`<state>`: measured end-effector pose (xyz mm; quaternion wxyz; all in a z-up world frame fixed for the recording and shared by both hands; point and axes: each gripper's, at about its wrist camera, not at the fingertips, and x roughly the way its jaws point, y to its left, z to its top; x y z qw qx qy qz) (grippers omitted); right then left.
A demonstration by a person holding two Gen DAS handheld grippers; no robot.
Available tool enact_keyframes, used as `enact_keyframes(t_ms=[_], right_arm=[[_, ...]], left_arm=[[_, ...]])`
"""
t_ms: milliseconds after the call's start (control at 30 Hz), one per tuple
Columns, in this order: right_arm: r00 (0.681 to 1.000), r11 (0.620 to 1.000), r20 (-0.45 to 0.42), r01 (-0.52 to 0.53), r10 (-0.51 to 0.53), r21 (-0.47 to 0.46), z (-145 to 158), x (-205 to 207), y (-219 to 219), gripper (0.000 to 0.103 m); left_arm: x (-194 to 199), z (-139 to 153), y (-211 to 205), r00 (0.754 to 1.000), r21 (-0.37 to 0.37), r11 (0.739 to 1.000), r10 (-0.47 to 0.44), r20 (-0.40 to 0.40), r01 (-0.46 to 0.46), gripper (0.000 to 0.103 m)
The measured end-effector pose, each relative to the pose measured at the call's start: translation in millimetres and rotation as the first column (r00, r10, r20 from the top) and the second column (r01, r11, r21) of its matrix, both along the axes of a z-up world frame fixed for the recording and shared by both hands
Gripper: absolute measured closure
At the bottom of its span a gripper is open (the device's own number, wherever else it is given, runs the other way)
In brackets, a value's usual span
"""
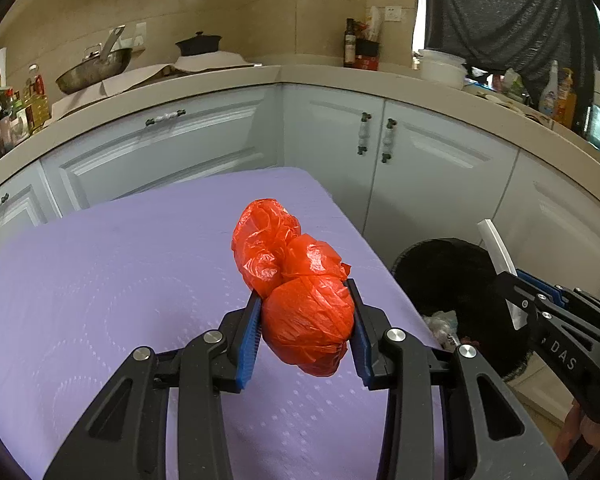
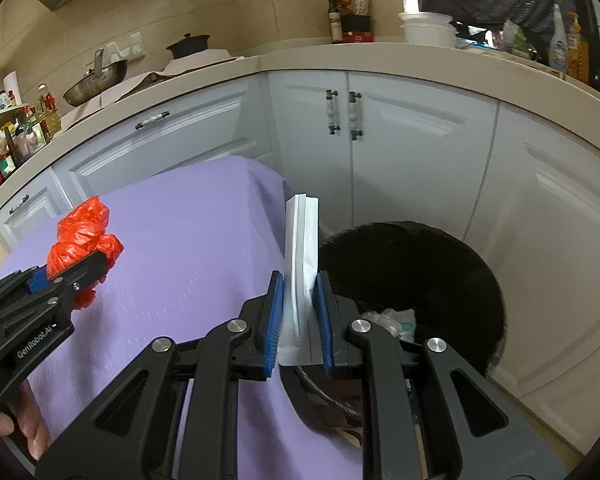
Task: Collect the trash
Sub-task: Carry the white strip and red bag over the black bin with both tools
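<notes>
Nearest to us, the left gripper (image 1: 306, 320) has its fingers (image 1: 249, 336) clamped on the lower lobe of a crumpled red plastic bag (image 1: 296, 280), which hangs above the purple tabletop (image 1: 120, 280), well to the left of the black bin (image 1: 456, 280). The right gripper (image 2: 300, 316) has its fingers (image 2: 274, 320) pinched on the bottom end of a flat white pouch (image 2: 300, 248), which stands almost upright at the tabletop's right edge, just left of the bin's rim. We judge both pieces are on their way to the bin, and the risks lie in that short crossing. The red bag is slick, springy film held only by one lobe; the two upper lobes are free, so if the bundle unfurls or slips between the fingers it could drop onto the tabletop short of the bin. The pouch is tall and gripped low, so it may lean or pivot in the grasp and catch the bin's rim, landing on the floor beside the white cabinet doors (image 2: 380, 152) behind the bin. The two grippers are also converging on one opening; if we bring them over the bin together, they may knock each other. Trash (image 2: 392, 320) already lies inside the bin, though there looks to be room.
</notes>
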<state>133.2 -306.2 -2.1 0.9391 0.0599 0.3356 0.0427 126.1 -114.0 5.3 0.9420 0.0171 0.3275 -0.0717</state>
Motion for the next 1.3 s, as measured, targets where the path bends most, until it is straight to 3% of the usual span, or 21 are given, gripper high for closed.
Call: enact_keyframes(t_ms=[833,1300], right_arm=[[0.984,0.985,0.043,0.172,-0.172,0.004,11.0,-42.6,-86.1,0.086],[0.979,0.980,0.047,0.198,-0.198,0.012,7.5,-33.5,-106.3,0.086]], left_arm=[[-22.2,11.4,-84.1,0.973,0.015,0.975,-0.224,0.064,0.223,0.064],[-11.3,7.6,-110.3,0.963,0.020,0.965,-0.262,0.061,0.261,0.064]])
